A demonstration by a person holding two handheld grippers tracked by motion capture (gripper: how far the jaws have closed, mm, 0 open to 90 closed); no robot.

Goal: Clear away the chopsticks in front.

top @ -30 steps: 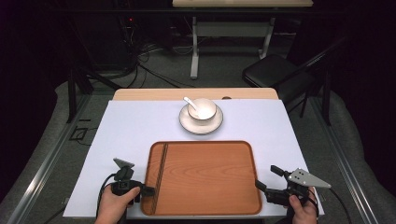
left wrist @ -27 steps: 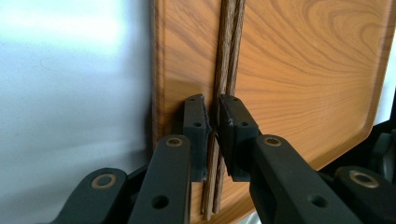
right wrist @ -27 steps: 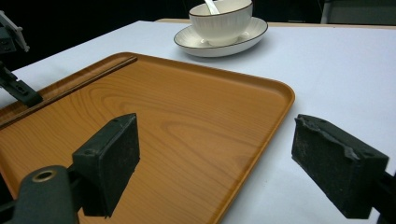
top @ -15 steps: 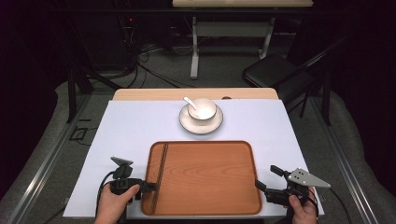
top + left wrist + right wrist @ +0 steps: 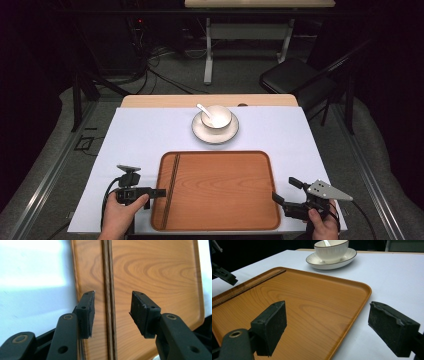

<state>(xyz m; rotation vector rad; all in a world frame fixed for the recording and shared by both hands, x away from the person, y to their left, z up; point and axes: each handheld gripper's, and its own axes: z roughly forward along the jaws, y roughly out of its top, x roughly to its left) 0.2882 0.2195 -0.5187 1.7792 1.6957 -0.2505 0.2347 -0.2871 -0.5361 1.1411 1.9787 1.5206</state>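
Lying nearest the person, a wooden tray (image 5: 220, 190) sits flat on the white-covered worktop (image 5: 140, 135), and everything else takes its place from it. At the tray's left edge the left claw (image 5: 161, 192) is held by the left hand (image 5: 120, 212), its jaws a moderate gap apart; in the left gripper view (image 5: 112, 312) they straddle the dark double stripe (image 5: 108, 277) that runs along the tray, though whether they touch the wood is hard to tell. At the tray's near right corner the right claw (image 5: 285, 191) is held by the right hand (image 5: 324, 225), jaws spread wide on either side of the rim (image 5: 367, 293), gripping nothing. Beyond the tray's far edge, clear of it, stands a white saucer (image 5: 201, 133) carrying a bowl (image 5: 216, 117) with a spoon (image 5: 204, 110) in it. Farther off, past the worktop, a dark chair (image 5: 292, 80) stands on the floor.
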